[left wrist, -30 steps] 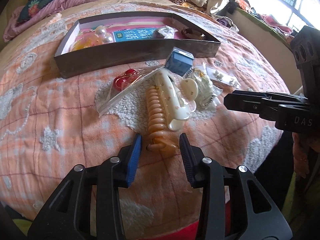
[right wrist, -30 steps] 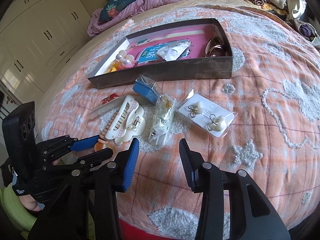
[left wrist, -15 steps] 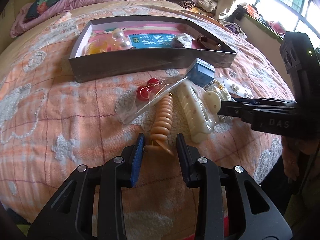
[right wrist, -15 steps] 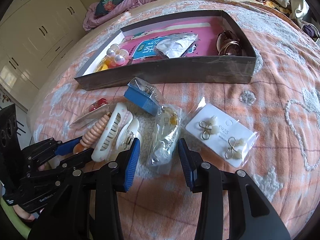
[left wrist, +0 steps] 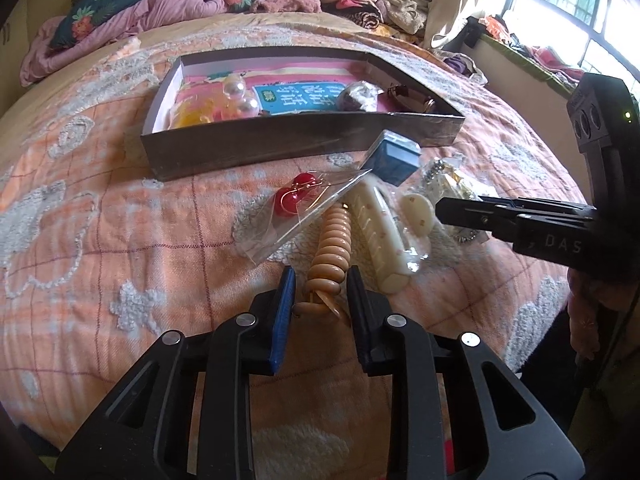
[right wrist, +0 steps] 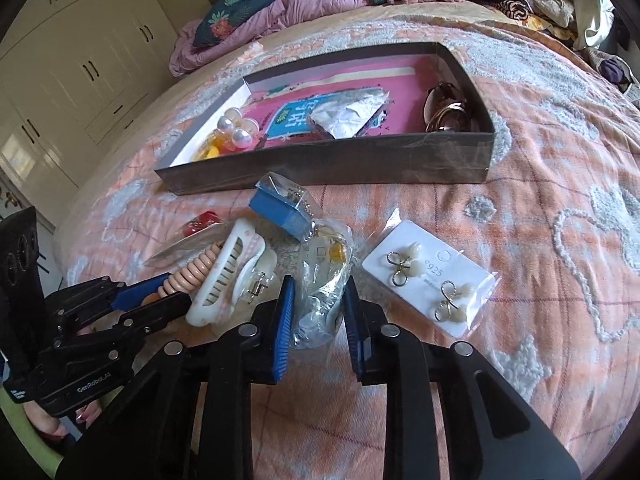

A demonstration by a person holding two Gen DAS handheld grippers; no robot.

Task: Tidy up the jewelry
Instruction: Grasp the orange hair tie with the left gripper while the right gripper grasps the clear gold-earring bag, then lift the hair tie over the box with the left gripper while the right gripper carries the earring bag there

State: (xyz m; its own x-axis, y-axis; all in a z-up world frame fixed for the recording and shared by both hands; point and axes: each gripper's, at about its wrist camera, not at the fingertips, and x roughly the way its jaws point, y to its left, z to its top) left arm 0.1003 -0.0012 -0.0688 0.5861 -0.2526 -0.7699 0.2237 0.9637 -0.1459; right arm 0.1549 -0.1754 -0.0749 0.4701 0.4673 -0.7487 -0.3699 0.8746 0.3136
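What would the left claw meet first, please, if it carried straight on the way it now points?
Most likely the peach spiral hair tie: its near end already lies between the open fingers of the left claw. Beyond it come the clear packet of red earrings and the cream hair clip.

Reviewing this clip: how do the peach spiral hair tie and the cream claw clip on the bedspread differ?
The spiral hair tie is a peach coil of stacked rings; the claw clip is a cream, rigid toothed clip with small dots. The hair tie's near end sits between the fingers of the left gripper; the claw clip lies outside them, to its right. The hair tie looks narrower than the claw clip. Both lie side by side on the bedspread, outside the box.
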